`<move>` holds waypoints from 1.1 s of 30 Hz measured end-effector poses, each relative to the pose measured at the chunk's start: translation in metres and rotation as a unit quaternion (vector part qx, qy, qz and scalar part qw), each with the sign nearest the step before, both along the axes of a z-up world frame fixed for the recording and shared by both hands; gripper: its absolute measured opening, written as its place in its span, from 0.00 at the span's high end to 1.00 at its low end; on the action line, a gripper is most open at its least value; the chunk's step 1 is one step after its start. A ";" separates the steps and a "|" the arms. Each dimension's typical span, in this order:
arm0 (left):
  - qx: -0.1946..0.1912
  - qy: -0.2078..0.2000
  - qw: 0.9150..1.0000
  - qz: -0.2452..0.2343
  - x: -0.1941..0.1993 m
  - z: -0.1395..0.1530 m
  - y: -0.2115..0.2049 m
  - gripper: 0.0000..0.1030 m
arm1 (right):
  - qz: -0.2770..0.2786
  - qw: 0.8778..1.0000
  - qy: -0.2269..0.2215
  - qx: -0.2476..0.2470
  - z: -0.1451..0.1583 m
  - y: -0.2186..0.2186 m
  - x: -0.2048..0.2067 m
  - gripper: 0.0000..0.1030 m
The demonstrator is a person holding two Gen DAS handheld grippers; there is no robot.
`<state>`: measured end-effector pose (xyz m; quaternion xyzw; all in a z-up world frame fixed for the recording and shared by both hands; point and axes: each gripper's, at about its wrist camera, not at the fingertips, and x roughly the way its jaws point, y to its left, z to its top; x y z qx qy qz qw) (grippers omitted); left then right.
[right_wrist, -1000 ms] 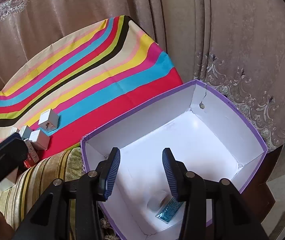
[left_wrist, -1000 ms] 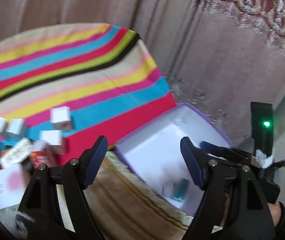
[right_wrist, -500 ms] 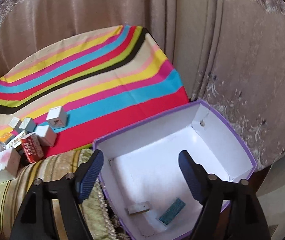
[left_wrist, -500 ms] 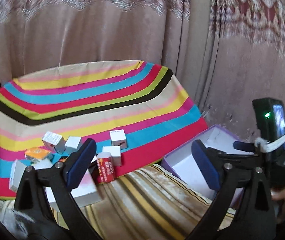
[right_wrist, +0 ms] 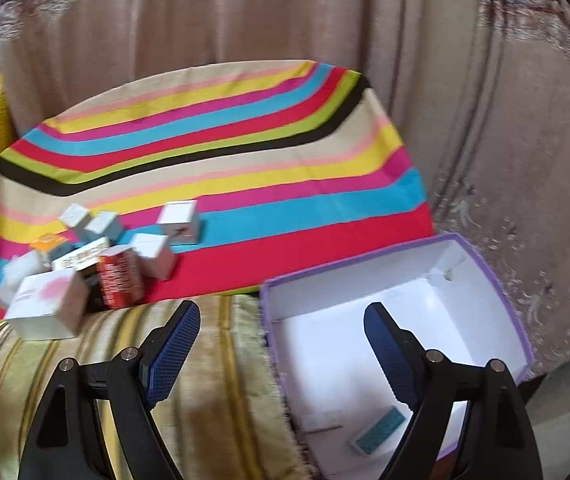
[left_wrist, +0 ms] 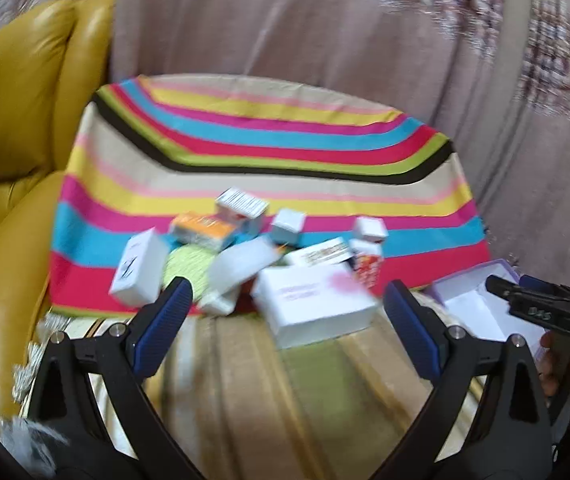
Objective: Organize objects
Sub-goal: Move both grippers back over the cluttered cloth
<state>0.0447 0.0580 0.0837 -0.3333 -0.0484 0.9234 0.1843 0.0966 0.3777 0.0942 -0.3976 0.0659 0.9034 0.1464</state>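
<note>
Left wrist view: left gripper (left_wrist: pixel 285 316), jaws spread wide and empty, facing the heap of small boxes (left_wrist: pixel 269 256) on the striped cloth (left_wrist: pixel 269 140); best centred on one box before closing.

Right wrist view: right gripper (right_wrist: pixel 281 348), jaws opening, nothing between; purple storage box (right_wrist: pixel 497 276) holds a teal packet (right_wrist: pixel 381 428).

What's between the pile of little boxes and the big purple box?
Only bare cloth: the red stripe of the striped cloth and the gold striped fabric. The right wrist view shows it between the red carton and the purple box.
</note>
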 end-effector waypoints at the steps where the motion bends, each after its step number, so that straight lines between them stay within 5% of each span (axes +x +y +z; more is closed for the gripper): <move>1: 0.004 -0.008 1.000 0.007 -0.001 -0.004 -0.007 0.06 | 0.013 1.000 0.000 -0.009 0.000 -0.004 -0.001 0.17; 9: 0.030 -0.035 0.999 0.018 -0.004 -0.017 -0.035 0.07 | 0.111 0.993 -0.002 -0.047 -0.005 -0.058 -0.016 0.17; 13: 0.032 -0.045 0.998 0.011 -0.011 -0.021 -0.039 0.18 | 0.150 0.987 -0.014 -0.052 -0.009 -0.086 -0.023 0.17; 20: -0.047 -0.056 0.997 -0.003 -0.035 -0.030 -0.036 0.23 | 0.193 0.978 -0.034 -0.069 -0.013 -0.124 -0.040 0.17; 33: -0.183 -0.060 0.977 -0.088 -0.082 -0.049 -0.002 0.23 | 0.202 0.974 -0.065 -0.074 -0.020 -0.154 -0.060 0.13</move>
